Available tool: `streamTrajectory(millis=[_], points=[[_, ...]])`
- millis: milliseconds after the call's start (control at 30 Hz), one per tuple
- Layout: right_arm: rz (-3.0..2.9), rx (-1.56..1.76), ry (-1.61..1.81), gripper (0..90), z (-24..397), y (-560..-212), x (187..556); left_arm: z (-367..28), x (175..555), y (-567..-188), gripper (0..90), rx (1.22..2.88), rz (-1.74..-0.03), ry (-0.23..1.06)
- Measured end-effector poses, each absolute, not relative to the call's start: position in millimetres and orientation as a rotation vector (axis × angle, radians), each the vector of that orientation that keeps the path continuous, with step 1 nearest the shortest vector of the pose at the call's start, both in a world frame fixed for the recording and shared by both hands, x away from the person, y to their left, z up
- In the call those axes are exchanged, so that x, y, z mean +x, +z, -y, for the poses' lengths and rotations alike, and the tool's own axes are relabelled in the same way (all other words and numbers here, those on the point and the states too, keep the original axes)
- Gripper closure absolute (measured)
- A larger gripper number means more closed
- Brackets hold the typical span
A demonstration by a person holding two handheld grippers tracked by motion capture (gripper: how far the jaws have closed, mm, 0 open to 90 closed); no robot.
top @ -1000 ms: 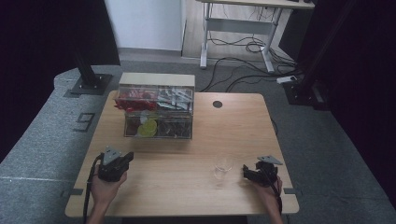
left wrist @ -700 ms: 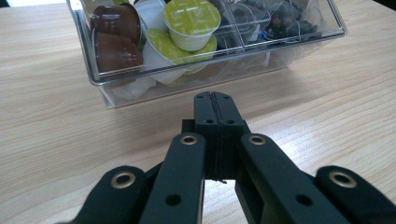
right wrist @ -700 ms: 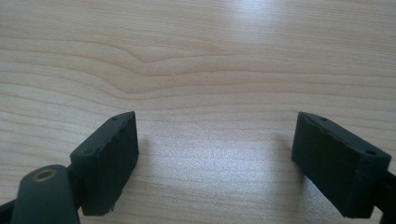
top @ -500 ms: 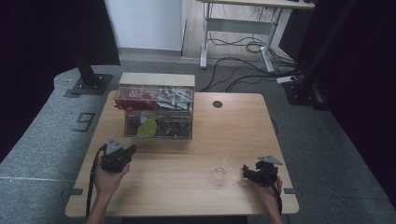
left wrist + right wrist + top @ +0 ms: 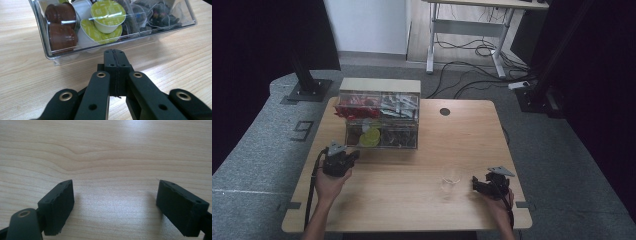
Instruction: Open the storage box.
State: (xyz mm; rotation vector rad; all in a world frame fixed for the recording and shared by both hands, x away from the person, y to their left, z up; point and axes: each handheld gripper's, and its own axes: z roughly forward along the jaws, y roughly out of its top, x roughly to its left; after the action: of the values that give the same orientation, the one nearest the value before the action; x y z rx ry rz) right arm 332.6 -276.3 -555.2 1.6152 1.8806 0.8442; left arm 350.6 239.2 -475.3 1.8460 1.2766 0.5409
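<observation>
A clear plastic organiser box (image 5: 381, 120) with drawers stands at the back left of the wooden table (image 5: 412, 200). Its lower left drawer (image 5: 75, 51) holds brown capsules (image 5: 61, 37) and yellow-green capsules (image 5: 108, 13); tea bags (image 5: 160, 15) fill the compartment beside them. My left gripper (image 5: 353, 156) (image 5: 115, 56) is shut with nothing between its jaws, its tip just short of that drawer's front. My right gripper (image 5: 474, 183) (image 5: 115, 205) rests low over bare wood at the front right, open and holding nothing. A small clear glass (image 5: 451, 178) stands just left of it.
A round cable hole (image 5: 445, 111) sits in the table's back middle. Beyond the table are a desk frame with cables (image 5: 472, 47) on the floor and dark stands at both sides. Bare wood lies between the two grippers.
My left gripper has moved forward and a little right, closer to the organiser's lower left drawer. The right gripper has stayed in place.
</observation>
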Motion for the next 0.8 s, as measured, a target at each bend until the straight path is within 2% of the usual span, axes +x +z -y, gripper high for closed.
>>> streamTrajectory(millis=[800], points=[[-1.880,1.613,0.845,15.0,276.4,-555.3,333.2,-234.6,379.3,-484.7,90.0,1.886,-1.292,0.491]])
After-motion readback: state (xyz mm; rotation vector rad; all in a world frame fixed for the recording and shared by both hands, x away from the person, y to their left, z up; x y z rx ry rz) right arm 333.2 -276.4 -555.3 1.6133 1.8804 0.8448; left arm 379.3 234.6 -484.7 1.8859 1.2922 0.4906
